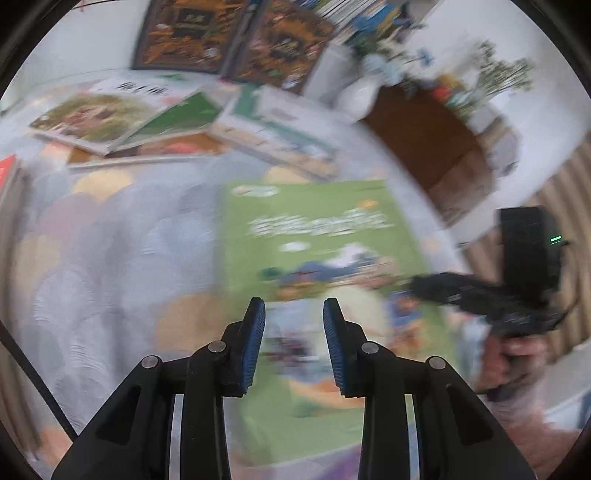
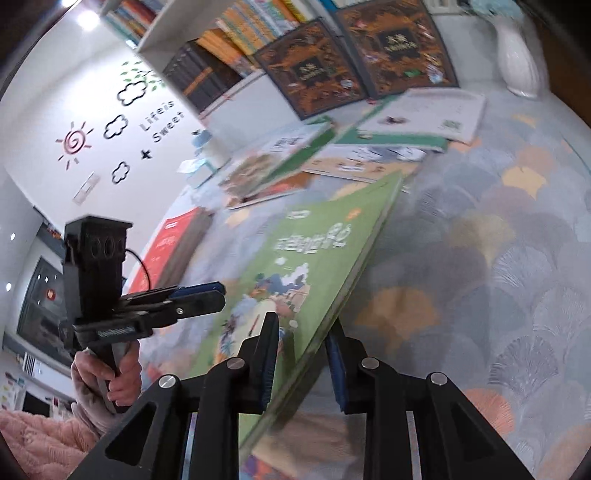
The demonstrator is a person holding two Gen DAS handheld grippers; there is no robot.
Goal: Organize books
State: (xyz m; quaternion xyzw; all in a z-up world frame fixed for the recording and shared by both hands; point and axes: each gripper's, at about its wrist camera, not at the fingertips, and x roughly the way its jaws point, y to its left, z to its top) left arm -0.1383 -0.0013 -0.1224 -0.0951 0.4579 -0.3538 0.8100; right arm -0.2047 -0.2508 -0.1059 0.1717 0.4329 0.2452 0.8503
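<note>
Patterned fan-print cloth (image 2: 498, 258) covers the desk, white wall with sun and cloud decals at 10 o'clock in the right wrist view. One green book (image 2: 317, 251) sits mid-frame, tilted, its near edge between the right gripper (image 2: 303, 354) fingers, which are nearly closed and clamped on that edge. Left gripper (image 1: 294, 343) fingers stand a narrow gap apart over the green book's lower cover with nothing pinched between them. Two dark brown-orange books (image 2: 354, 62) lean upright at 12 o'clock. About four or five flat books in a loose pile (image 2: 332, 147) behind the green one; overlap hides the exact count. One red book (image 2: 166, 251) at 9 o'clock. One white vase (image 2: 517, 59) at 1 o'clock, top cut off. Shelf rows of spines (image 2: 240, 33) too many and small to count. Left wrist view heavily motion-blurred; titles unreadable.
</note>
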